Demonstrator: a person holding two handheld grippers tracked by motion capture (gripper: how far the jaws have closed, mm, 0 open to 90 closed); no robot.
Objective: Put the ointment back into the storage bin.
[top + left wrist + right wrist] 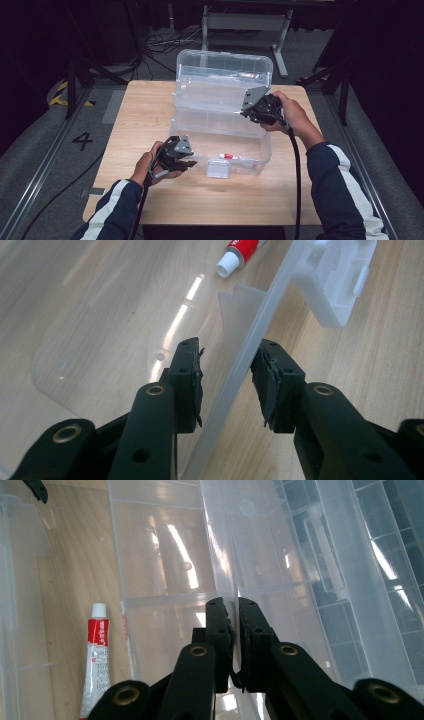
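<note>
— On the wooden table (150, 107) sits the clear box (220, 150), lid (225, 75) standing open behind it. How should it be handled?

— Steadily. The right gripper (234, 612) has clamped tight on a thin clear edge where lid meets box; I'd swing it slowly. The left gripper (227, 385) straddles the box's front wall, jaws part open, pads not pressing.

— And the small red-and-white tube (96, 655)?

— Lying inside on the box floor, beyond the left gripper, apart from both.
</note>
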